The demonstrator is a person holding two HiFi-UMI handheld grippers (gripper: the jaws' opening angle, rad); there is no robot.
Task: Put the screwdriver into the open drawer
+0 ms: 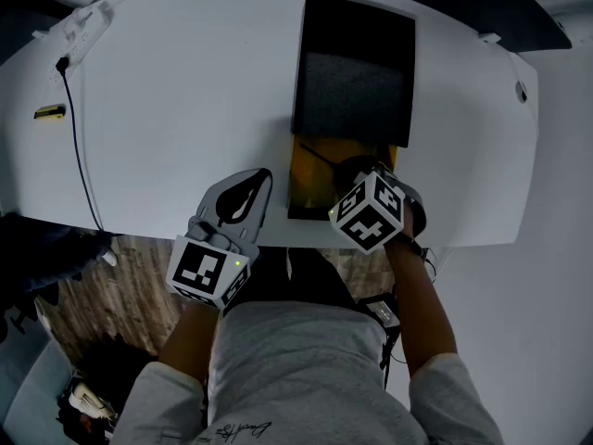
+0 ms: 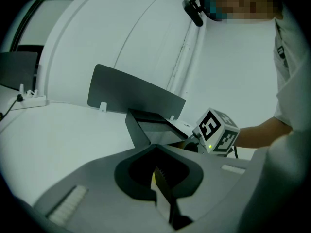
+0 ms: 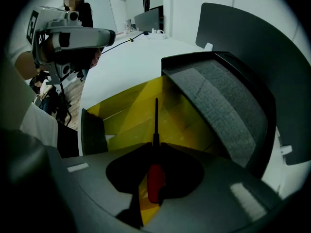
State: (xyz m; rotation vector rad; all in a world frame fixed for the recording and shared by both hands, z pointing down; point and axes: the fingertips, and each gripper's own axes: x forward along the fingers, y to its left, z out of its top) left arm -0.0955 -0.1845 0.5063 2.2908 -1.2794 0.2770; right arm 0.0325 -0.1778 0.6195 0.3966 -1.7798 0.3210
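Head view hides apparently gripped screwdriver (image 3: 155, 178).

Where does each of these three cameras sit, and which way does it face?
Head view: on the person's head, facing steeply down at the table, left gripper and right gripper; forearms and shirt show.
Left gripper view: on the left gripper, facing across the table towards the right gripper; right forearm shows.
Right gripper view: on the right gripper, facing along the screwdriver into the yellow drawer; left gripper shows.
Shared: head and right gripper views both show the drawer.
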